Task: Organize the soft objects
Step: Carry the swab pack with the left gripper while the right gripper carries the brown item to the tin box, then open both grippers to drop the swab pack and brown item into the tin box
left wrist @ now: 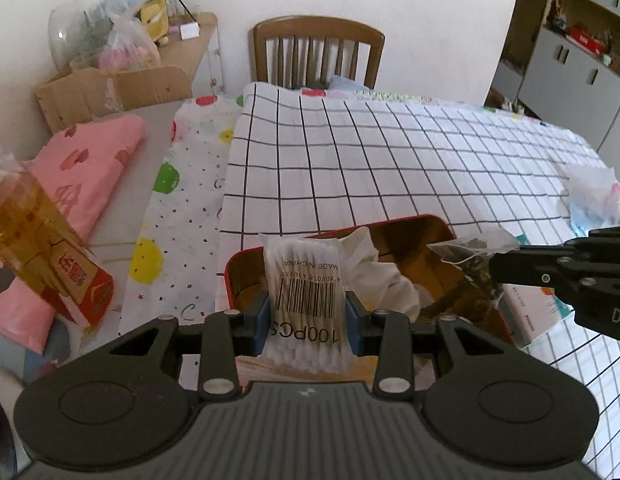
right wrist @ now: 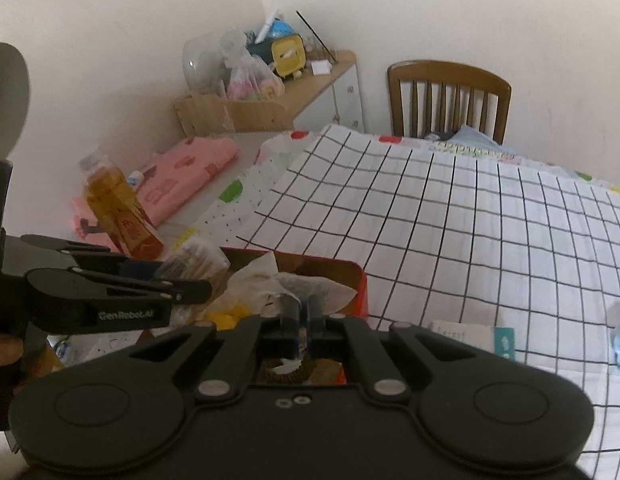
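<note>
Setting: white black-gridded cloth [left wrist: 390, 168] covers the table, a wooden chair [left wrist: 318, 52] stands at its far side, and a red tin [left wrist: 446, 232] with a gold lining sits just ahead of both tools.

Left hand-held gripper [left wrist: 307, 308]: your jaws are closed partway onto a clear packet of cotton swabs [left wrist: 305, 280], gripped about its middle, barcode facing the camera. The packet stands upright between the pads and hangs over the near-left part of the tin.

Right hand-held gripper [right wrist: 303, 312]: your jaws are nearly together, pinching a sachet of dried herbs [left wrist: 476, 260] by one edge. The rest of it juts past the fingertips over the tin's right half.

Tin contents: crumpled white tissue [left wrist: 374, 268] fills the middle, directly beyond the swab packet and left of the sachet.

Risk, slip: the swab wrapper is slick film, so it may slide down through your pads if you ease the grip early.

Risk, collision: both tools converge on one small tin, so the sachet could catch the left tool's finger.

Risk, spill: an amber bottle [left wrist: 37, 240] leans well to the left of your left tool, and a wide swing could knock it.

Risk, tear: the sachet's thin film, held by an edge, could rip if dragged on the tin's rim.
</note>
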